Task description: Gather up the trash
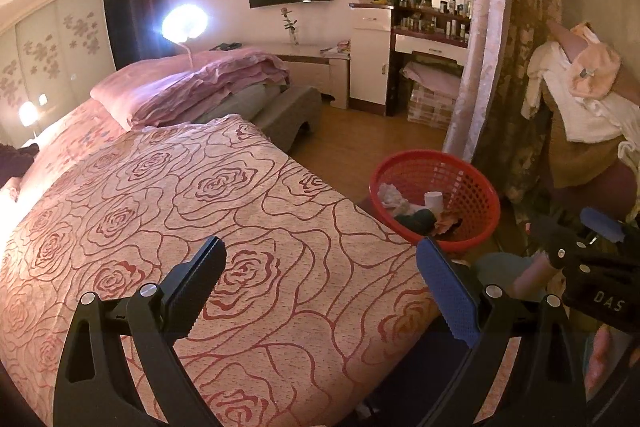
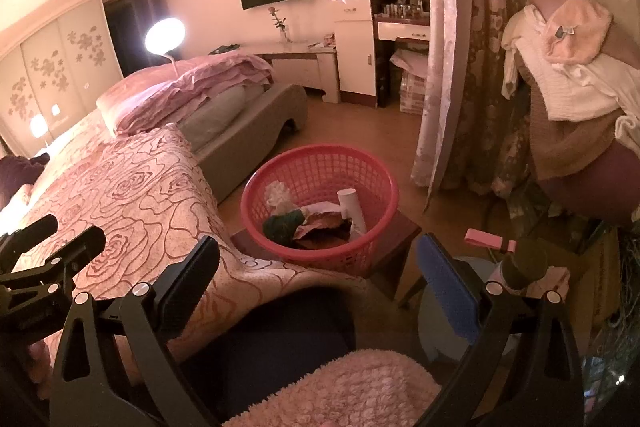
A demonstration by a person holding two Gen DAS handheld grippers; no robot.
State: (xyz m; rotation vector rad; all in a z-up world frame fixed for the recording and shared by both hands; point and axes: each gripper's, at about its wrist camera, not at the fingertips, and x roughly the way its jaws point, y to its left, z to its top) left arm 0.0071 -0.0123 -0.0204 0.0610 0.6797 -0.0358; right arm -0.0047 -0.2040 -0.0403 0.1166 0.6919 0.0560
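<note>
A red plastic basket [image 1: 480, 183] [image 2: 320, 163] stands on a small dark stool [image 2: 400, 231] beside the bed. It holds crumpled paper, a white tube [image 2: 352, 207], a dark green wad [image 2: 284, 223] and brown wrappers. My left gripper [image 1: 320, 279] is open and empty, above the rose-patterned bedspread [image 1: 180, 195], left of the basket. My right gripper [image 2: 318, 279] is open and empty, just in front of the basket. The right gripper also shows at the left wrist view's right edge [image 1: 576, 239]; the left gripper shows at the right wrist view's left edge [image 2: 60, 235].
Folded pink quilts [image 1: 192, 83] lie at the bed's far end. A dresser with bottles [image 1: 420, 11] stands at the back wall. Curtains [image 2: 480, 47] and a chair piled with clothes [image 2: 568, 67] are to the right. A pink fluffy cloth [image 2: 360, 391] lies under the right gripper.
</note>
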